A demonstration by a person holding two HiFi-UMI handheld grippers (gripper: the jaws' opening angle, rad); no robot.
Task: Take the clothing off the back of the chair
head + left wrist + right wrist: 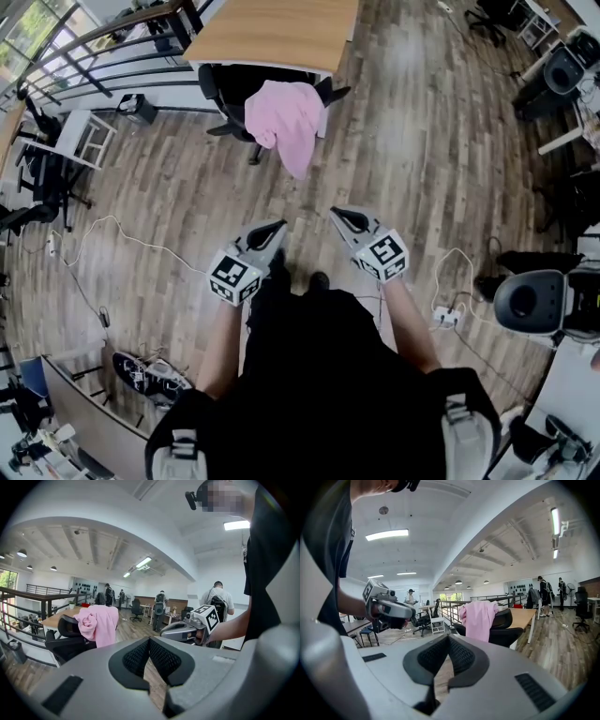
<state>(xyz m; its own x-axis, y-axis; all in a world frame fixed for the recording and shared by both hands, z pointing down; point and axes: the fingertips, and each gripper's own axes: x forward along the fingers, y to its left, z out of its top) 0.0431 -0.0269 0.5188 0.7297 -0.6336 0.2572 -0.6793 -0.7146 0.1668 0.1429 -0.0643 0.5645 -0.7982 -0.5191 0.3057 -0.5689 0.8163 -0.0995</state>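
A pink garment (pixel 289 120) hangs over the back of a black office chair (pixel 234 89) pushed up to a wooden desk (pixel 277 33). It shows in the left gripper view as pink cloth (pixel 99 623) on the chair (pixel 70 637), and in the right gripper view as pink cloth (pixel 479 618) on the chair (pixel 508 627). My left gripper (pixel 277 228) and right gripper (pixel 336 215) are both shut and empty. They are held side by side in front of me, pointing toward the chair and well short of it. Bare floor lies between them and the garment.
A white cable (pixel 112 234) trails over the wood floor at the left, and a power strip (pixel 445 317) lies at the right. A railing (pixel 89 42) runs at the upper left. Shoes (pixel 150 373) sit by a low panel. Several people (pixel 161 604) stand far off.
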